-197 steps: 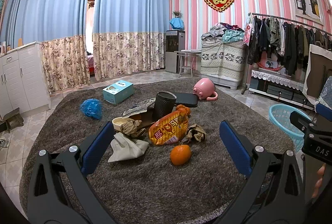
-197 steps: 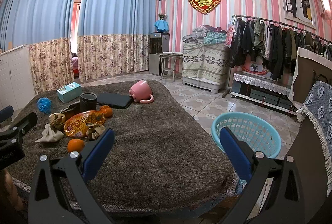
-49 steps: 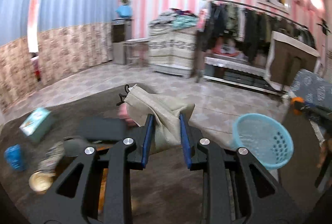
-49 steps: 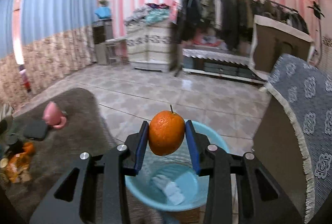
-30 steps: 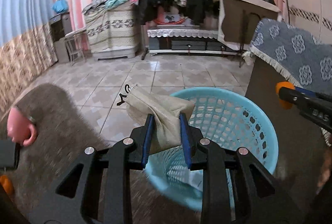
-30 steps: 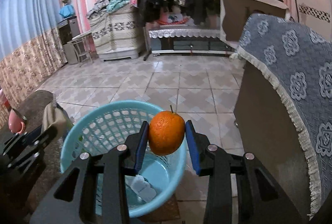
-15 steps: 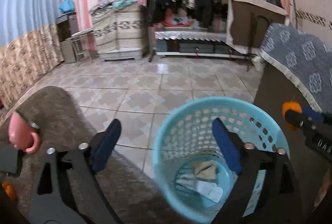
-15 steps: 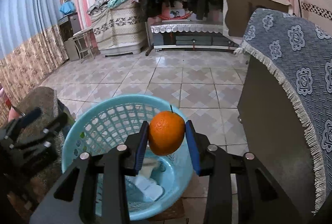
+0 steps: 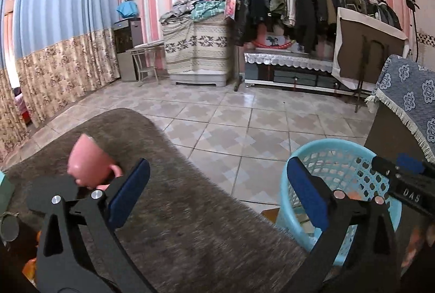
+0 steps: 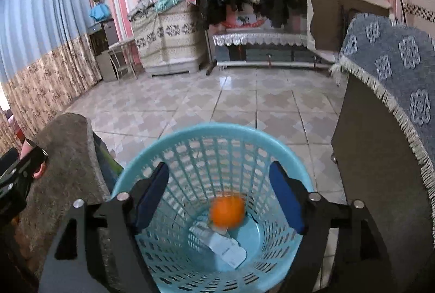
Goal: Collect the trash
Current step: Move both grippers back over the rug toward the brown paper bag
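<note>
My right gripper [image 10: 217,176] hangs over the light blue basket [image 10: 288,154], its jaws opening. The orange [image 10: 227,211] is free of the pads and blurred, low inside the basket above a white paper scrap [image 10: 227,248]. My left gripper [image 9: 217,195] hovers over the edge of the brown shaggy table [image 9: 174,225], its jaws opening wide with nothing between them. In the left wrist view the basket [image 9: 337,157] stands on the floor to the right, with the right gripper's tip [image 9: 402,181] over it. In the right wrist view the left gripper [image 10: 21,173] shows at the left edge.
A pink cup [image 9: 89,165] lies on its side on the table beside a dark flat object [image 9: 49,189]. A cabinet draped in blue patterned cloth [image 10: 394,70] stands close right of the basket. Tiled floor [image 9: 244,116] stretches to a clothes rack [image 9: 312,2].
My right gripper has opened and released the orange, which drops into the basket. My left gripper, having dropped the beige cloth into the basket, has swung left toward the table.
</note>
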A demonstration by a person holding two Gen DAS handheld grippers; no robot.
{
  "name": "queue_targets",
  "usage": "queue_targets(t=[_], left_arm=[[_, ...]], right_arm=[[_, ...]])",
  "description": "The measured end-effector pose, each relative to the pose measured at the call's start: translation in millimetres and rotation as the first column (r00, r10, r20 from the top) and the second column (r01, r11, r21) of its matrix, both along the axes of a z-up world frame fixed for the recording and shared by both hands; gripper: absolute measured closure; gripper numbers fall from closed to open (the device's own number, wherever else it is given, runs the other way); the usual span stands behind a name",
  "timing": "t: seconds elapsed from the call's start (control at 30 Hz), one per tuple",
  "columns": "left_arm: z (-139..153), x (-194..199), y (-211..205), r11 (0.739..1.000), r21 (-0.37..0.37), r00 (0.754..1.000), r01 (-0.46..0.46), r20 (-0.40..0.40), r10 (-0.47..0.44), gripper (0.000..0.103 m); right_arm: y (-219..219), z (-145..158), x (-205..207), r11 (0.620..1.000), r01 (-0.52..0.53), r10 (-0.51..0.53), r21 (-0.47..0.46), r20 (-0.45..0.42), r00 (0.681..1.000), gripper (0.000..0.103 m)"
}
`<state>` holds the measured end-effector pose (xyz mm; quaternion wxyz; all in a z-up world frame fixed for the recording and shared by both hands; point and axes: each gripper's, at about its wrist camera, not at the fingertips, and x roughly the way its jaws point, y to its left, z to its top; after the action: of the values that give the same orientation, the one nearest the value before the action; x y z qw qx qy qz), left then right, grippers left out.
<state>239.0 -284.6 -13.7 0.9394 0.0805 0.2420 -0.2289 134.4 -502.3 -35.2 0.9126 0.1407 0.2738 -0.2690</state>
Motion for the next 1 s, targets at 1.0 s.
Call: queue_targets(t=[1.0], left_arm=[[48.2,-97.2,236.9,0.931,-0.047,0.930,-0.363,0.047,0.365,0.005]], right_arm=[[173.2,44.2,-8.5,0.926,-0.348,0.364,-0.147,0.100,0.926,0.006]])
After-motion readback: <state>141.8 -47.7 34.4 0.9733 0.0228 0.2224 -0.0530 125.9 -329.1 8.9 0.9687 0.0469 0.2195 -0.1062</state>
